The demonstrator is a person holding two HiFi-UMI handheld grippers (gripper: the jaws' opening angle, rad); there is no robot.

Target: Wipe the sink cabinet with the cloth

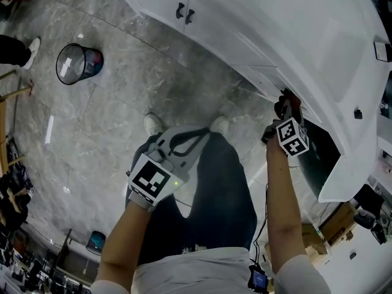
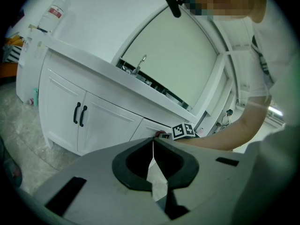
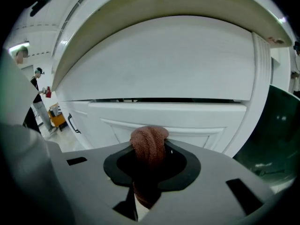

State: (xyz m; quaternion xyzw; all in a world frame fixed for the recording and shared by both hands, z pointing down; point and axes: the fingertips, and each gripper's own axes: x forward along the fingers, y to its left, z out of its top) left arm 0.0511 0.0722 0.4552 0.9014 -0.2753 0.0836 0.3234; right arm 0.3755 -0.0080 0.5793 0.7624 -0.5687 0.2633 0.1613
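The right tongs [image 1: 285, 106] clamp the reddish cloth [image 3: 148, 146] close to the sink cabinet [image 3: 197, 118] just ahead (left tongs [image 2: 153, 144] closed, empty, hanging back), so wiping looks under way and wants a steady sideways sweep.

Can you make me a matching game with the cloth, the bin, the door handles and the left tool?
1 reddish-brown woven cloth
2 black wire-mesh bin
3 two black curved handles
4 left tool

A on the grey marbled floor
B shut, empty
C clamped in the right tool
D on white cabinet doors

Pairs: 1-C, 2-A, 3-D, 4-B
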